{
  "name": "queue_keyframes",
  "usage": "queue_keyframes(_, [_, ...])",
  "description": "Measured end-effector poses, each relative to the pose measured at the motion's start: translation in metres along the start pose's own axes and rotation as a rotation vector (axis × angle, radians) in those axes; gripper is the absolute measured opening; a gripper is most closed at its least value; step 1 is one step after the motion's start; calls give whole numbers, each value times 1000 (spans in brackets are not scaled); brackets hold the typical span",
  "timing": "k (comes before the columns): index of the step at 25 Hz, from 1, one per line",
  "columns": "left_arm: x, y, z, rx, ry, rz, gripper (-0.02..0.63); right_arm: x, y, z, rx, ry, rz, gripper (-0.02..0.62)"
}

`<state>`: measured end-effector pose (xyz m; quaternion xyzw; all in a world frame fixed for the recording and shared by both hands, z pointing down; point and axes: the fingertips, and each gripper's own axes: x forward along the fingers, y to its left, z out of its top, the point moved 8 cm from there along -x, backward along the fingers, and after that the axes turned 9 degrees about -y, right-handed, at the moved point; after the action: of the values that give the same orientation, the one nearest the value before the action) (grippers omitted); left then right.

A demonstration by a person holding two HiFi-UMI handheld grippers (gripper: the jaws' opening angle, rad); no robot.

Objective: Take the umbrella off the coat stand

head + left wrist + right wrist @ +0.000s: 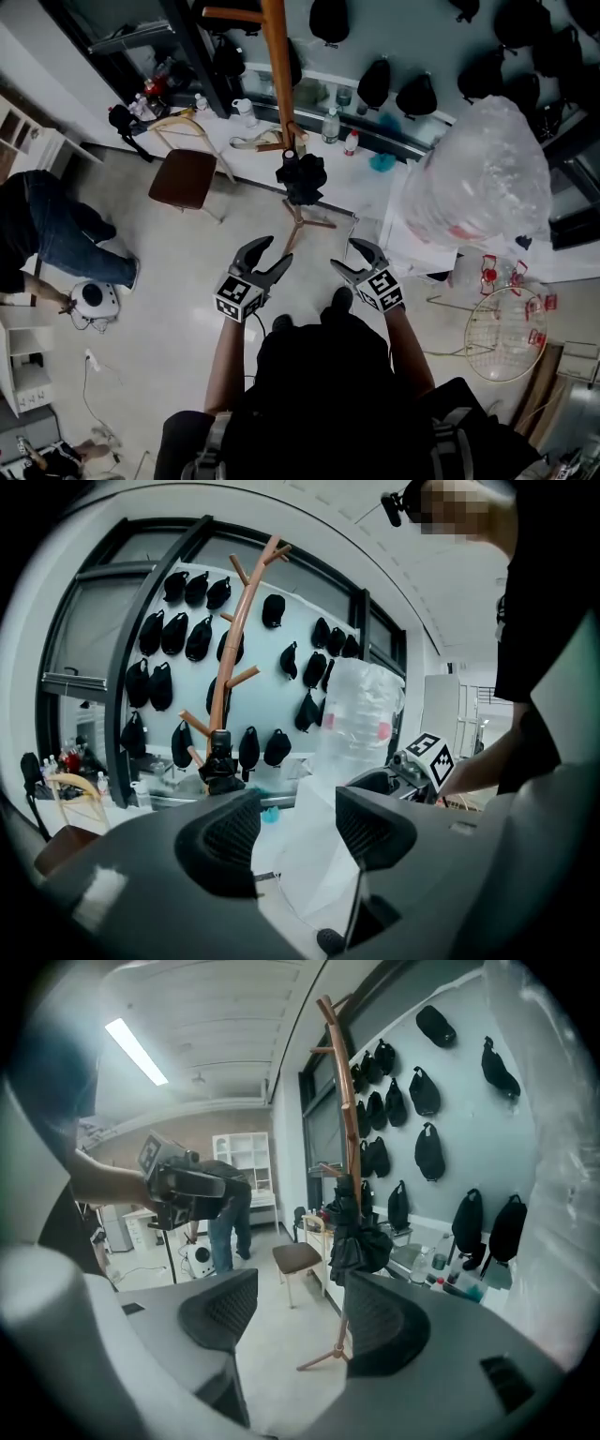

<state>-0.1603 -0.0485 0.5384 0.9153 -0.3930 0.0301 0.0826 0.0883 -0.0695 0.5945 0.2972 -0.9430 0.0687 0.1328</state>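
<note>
A tall wooden coat stand (277, 75) rises from tripod feet near the wall. A folded black umbrella (301, 177) hangs on it, low down. The same stand (228, 658) and umbrella (221, 766) appear far off in the left gripper view; in the right gripper view the umbrella (358, 1237) hangs on the stand (338, 1129) just beyond the jaws. My left gripper (267, 258) and right gripper (354, 258) are held side by side in front of me, short of the stand. Both are open and empty, each seen from its own camera as left gripper (295, 832) and right gripper (300, 1321).
A wooden chair (187, 173) stands left of the stand. A big clear plastic bag (478, 178) sits on a white table at right. A wire basket (506, 333) lies at lower right. A person (47, 234) bends over at left. Black caps (375, 82) hang on the wall.
</note>
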Motion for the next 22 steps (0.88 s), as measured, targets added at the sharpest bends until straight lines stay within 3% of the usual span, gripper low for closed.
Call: queue_keyframes(22, [71, -24, 0, -43, -7, 263, 252, 5, -80, 1, -107, 65, 278, 288])
